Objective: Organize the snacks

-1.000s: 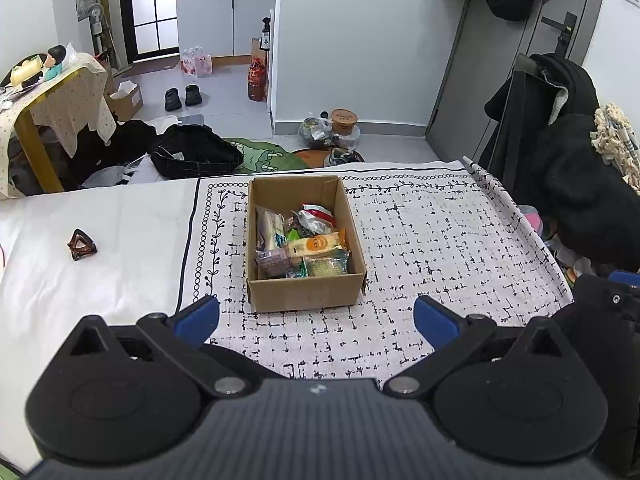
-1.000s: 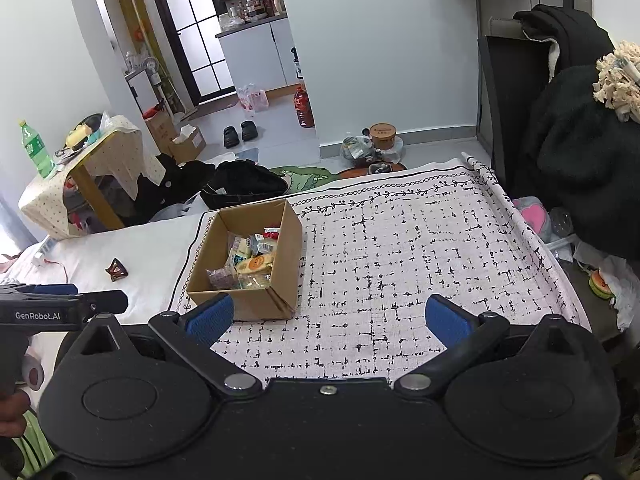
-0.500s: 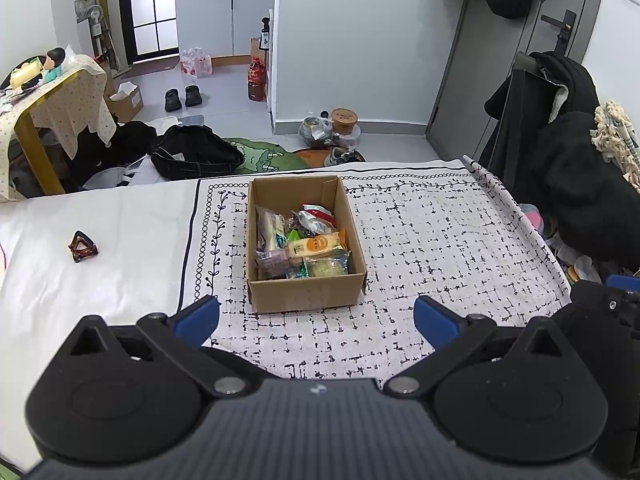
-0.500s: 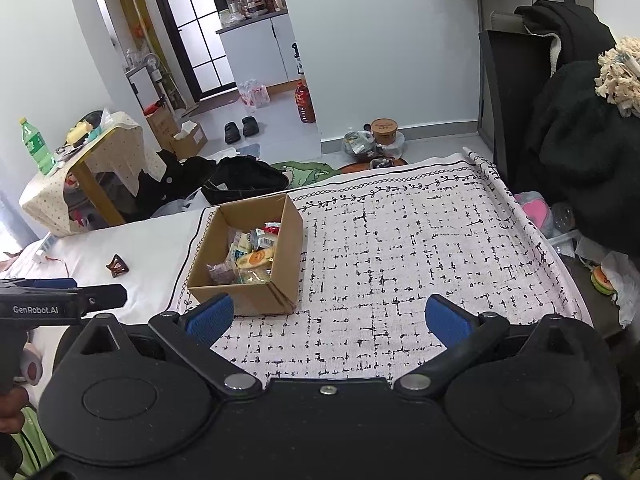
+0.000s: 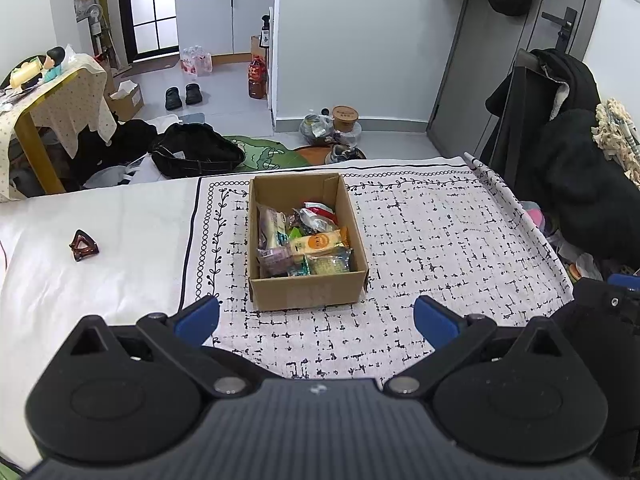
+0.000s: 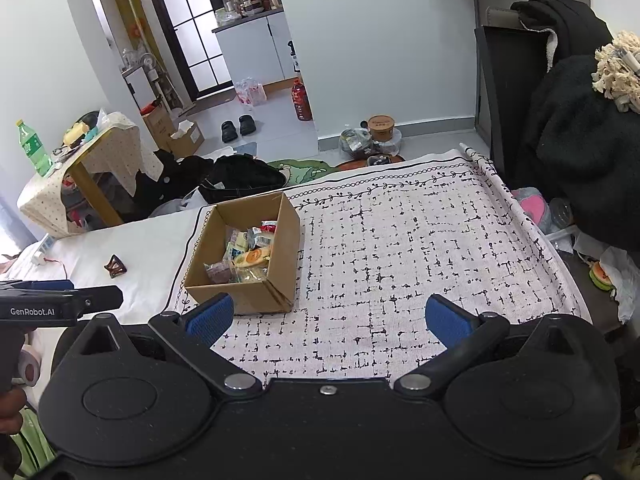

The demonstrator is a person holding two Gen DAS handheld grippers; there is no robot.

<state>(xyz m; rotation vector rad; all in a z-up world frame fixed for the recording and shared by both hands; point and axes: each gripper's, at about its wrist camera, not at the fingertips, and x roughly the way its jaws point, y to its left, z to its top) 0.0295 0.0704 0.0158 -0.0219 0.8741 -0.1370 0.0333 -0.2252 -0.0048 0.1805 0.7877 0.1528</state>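
Cardboard, thin and brown, makes up the open box that sits on the patterned cloth straight ahead of the left gripper and ahead and to the left of the right gripper. Both grippers are released, blue pads spread wide with nothing between them, and both hang short of the box without touching it.

Inside lie the snacks, a loose heap of small sealed packets: an orange-labelled one on top, a pale long packet along the left wall, a clear bag of something greenish at the near right corner. They look light, crinkly and slippery, with soft contents that would likely crush under a hard squeeze. A gentle pinch across a flat packet's short side, or on a sealed edge seam, seems the safest hold; the top orange packet is the most reachable from above.

The box itself appears light enough to slide if nudged, so one gripper may need to steady a wall. Well off to the left of the box, on the plain white sheet, sits a dark hair claw.
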